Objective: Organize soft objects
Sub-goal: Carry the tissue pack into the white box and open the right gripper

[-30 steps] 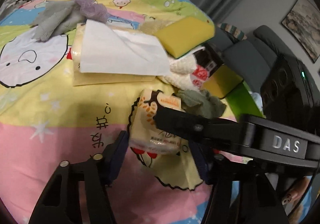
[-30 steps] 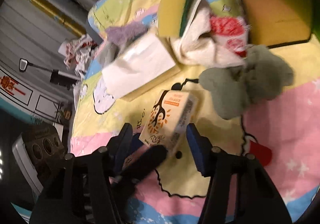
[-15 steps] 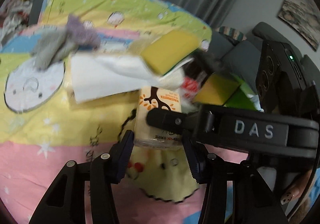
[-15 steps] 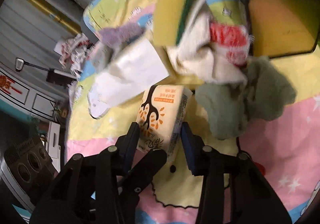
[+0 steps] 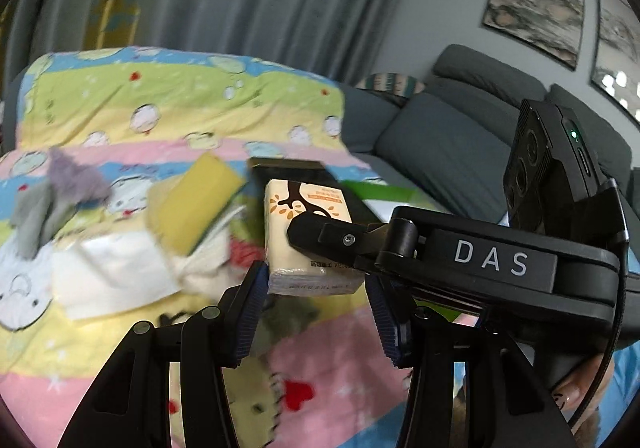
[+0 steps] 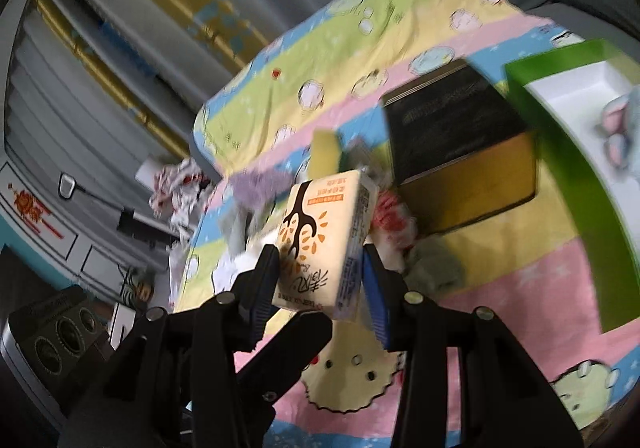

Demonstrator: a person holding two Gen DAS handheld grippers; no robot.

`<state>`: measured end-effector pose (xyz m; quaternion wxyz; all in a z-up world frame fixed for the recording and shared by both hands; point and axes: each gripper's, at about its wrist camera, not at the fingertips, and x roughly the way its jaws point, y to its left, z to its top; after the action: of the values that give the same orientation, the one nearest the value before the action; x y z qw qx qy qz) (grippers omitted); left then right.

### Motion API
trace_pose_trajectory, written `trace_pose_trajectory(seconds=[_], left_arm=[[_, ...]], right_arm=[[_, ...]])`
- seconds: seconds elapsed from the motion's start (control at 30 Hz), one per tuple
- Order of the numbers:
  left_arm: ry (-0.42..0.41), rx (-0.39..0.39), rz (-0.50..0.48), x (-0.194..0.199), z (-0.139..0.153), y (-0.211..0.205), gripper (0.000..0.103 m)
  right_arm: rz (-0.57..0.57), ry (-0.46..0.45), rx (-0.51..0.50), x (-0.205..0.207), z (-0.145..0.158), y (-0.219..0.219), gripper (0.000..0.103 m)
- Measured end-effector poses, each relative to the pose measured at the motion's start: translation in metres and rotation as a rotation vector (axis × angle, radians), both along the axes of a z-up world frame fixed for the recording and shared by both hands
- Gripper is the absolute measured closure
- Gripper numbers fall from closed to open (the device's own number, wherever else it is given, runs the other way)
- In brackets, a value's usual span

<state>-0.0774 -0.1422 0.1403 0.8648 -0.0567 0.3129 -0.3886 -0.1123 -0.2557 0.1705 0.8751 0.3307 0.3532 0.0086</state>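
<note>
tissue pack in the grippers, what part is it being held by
The tissue pack is held by the right gripper across its narrow sides near the lower end; the left gripper brackets its bottom edge.

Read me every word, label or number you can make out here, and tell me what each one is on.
"DAS": white letters on the right claw's black body.
Tissue pack: large stylised characters, an orange label strip and small side print, all too blurred or small to read.
Black box: faint print on the lid, unreadable.
</note>
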Motion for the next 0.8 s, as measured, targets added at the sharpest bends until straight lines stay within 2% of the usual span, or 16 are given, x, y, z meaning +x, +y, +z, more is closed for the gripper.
trace_pose_trajectory(seconds=[0.43, 0.8], left_arm=[[-0.039, 0.006, -0.183, -0.008, 0.013, -0.097, 0.052], [0.003, 0.031, -0.337, -0.014, 0.0, -0.161, 0.052]], right_arm=[[-0.212, -0.05, 0.021, -0.043, 0.007, -0.086, 0.062], [-0.374, -0.053, 0.052, -0.076, -0.008, -0.141, 0.061]])
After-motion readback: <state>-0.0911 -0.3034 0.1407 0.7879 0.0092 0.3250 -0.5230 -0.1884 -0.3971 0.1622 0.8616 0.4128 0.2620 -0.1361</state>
